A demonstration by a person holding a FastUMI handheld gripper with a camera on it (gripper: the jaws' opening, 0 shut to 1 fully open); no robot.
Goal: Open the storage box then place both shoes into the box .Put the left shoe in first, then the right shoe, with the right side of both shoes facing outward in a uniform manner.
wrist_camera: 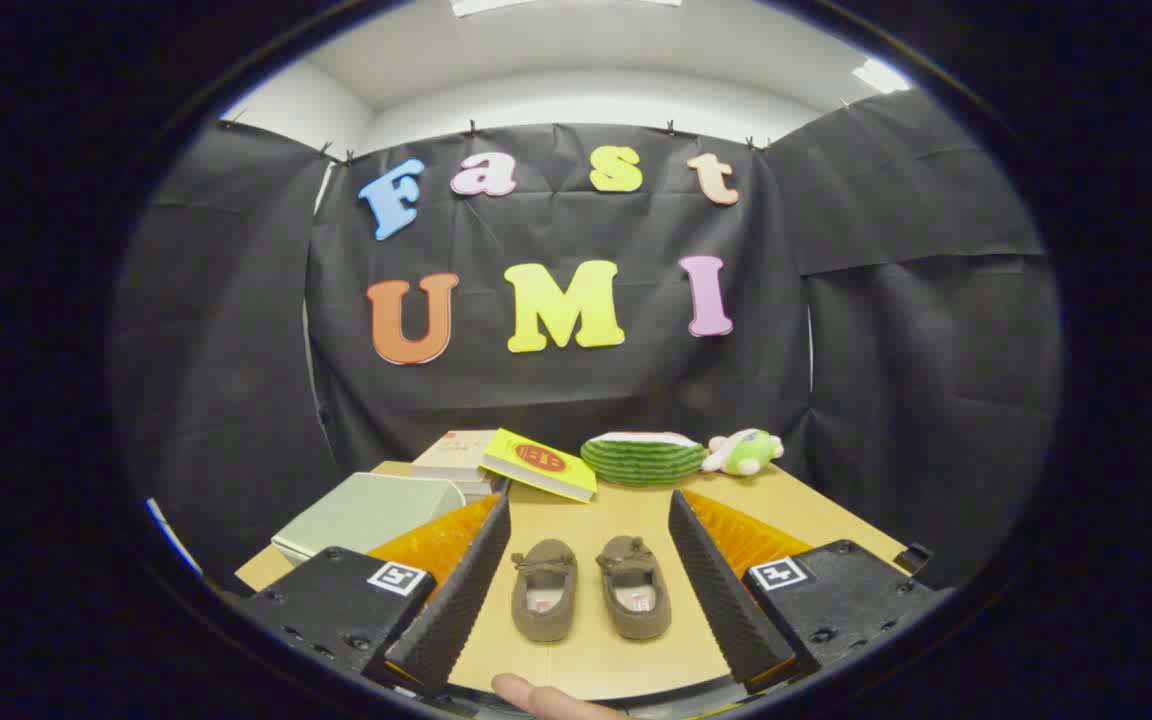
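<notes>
A fingertip [536, 692] shows nearest the camera, at the table's [816, 510] front edge. The gripper [588, 530] stands wide apart, grasping nothing. Between its fingers, on the tabletop, lie two brown slipper-like shoes [591, 588] side by side, toes pointing away. Beyond the left finger sits a pale green storage box [366, 512], apparently lid-down, though partly hidden. Farther back: stacked books [456, 460], a yellow book [539, 463], a watermelon-striped cushion [642, 459] and a green plush toy [744, 452].
</notes>
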